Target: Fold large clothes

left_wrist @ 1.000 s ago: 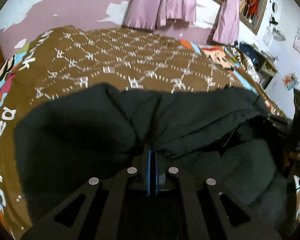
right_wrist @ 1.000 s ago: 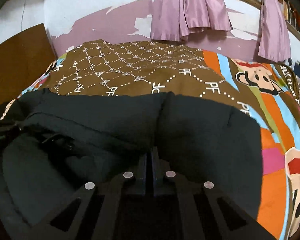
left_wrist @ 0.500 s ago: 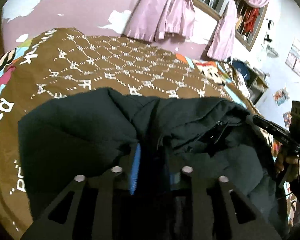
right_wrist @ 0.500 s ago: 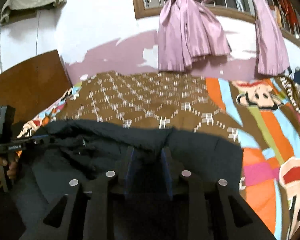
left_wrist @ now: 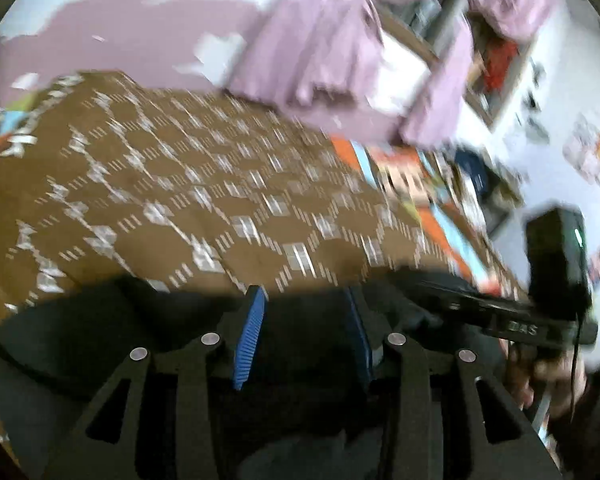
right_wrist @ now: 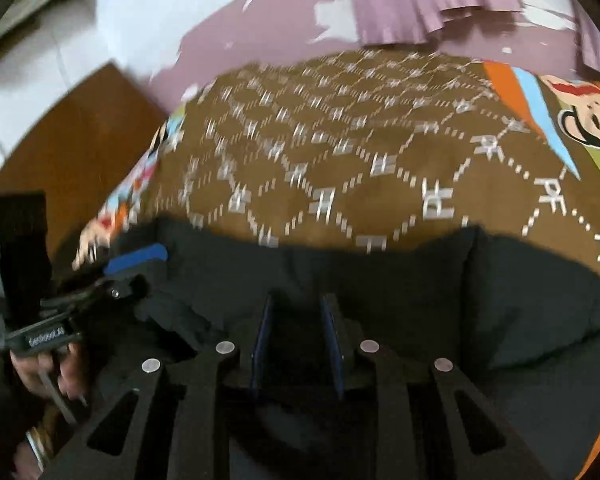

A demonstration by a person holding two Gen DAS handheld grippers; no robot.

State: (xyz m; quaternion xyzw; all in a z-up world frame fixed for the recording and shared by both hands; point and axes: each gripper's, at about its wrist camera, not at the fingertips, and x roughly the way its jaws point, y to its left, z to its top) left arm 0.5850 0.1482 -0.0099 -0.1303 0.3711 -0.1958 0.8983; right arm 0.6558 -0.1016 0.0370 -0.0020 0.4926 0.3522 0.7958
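A large black garment [left_wrist: 80,340] lies bunched on the near part of the bed. In the right wrist view the same garment [right_wrist: 420,280] spreads wide below the fingers. My left gripper [left_wrist: 303,300] hovers over its far edge; its jaws are opening, and the blue pads [left_wrist: 250,336] press on nothing. My right gripper [right_wrist: 299,304] also stands open above the cloth, with only dark fabric showing behind the gap. A hand [right_wrist: 48,372] holds the left gripper at the left edge of the right wrist view.
A brown patterned bedspread [left_wrist: 180,200] with cartoon-print borders [right_wrist: 580,116] covers the bed beyond the garment. Pink curtains [left_wrist: 320,40] hang on the far wall. A wooden board [right_wrist: 72,140] stands at the bed's left and cluttered shelves [left_wrist: 480,184] at its right.
Both grippers were shut on folds of the black garment a second ago. Both have opened and let it go, then drawn up and back, so more bedspread shows.
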